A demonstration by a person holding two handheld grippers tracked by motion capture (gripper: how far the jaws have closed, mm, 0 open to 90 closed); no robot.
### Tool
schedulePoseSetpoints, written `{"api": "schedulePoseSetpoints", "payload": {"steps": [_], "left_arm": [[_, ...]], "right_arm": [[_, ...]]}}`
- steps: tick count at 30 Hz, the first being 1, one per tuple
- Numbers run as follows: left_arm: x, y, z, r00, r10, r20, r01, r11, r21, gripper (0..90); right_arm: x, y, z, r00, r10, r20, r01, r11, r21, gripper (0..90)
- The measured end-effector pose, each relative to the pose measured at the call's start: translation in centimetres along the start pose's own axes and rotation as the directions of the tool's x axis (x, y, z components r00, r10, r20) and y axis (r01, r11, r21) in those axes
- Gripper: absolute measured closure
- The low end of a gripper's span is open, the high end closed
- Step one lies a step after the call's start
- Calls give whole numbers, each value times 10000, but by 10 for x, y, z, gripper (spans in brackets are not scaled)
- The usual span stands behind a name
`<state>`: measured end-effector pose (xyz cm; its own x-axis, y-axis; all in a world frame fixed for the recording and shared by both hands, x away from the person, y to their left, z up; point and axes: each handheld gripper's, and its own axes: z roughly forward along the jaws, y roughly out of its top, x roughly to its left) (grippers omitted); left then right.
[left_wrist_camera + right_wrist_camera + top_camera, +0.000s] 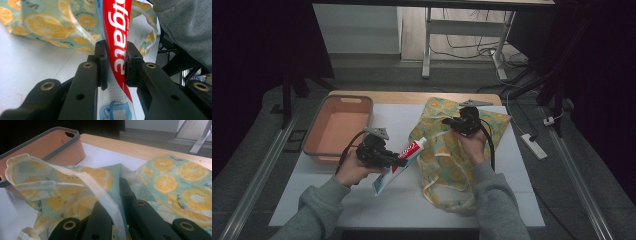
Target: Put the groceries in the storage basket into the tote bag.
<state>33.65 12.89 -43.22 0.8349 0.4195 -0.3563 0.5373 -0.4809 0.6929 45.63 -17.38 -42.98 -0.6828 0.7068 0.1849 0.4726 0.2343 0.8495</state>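
High view: white table [362, 200]; left tongs [398, 159] clamp toothpaste tube [404, 159], right tongs [451, 124] pinch bag [447, 165].

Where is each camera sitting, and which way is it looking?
High view: above the person's side, looking forward and down at the table; both grey sleeves, hands and grippers show.
Left gripper view: rides the left gripper, looking along its black jaws clamped on the toothpaste tube toward the fruit-print bag; a grey sleeve shows.
Right gripper view: rides the right gripper, looking over its jaws, shut on the bag's fabric, toward the orange bin.
Shared: the bag appears in all three; the bin in the high and right gripper views.
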Motion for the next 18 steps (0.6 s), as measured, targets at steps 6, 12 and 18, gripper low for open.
{"api": "schedulePoseSetpoints", "payload": {"steps": [6,12,18], "left_arm": [[-6,5,18,9998,120,163,-125,9994,321,758],[-8,12,41,9998,19,173,-33,9966,824,758],[-5,16,55,9996,-253,161,234,9938,1087,758]], "right_arm": [[7,6,5,9999,-60,-114,58,9999,-154,900],[7,8,1,9999,22,-98,-26,9993,-368,900],[6,10,-8,9997,194,-171,-205,9977,-650,900]]}}
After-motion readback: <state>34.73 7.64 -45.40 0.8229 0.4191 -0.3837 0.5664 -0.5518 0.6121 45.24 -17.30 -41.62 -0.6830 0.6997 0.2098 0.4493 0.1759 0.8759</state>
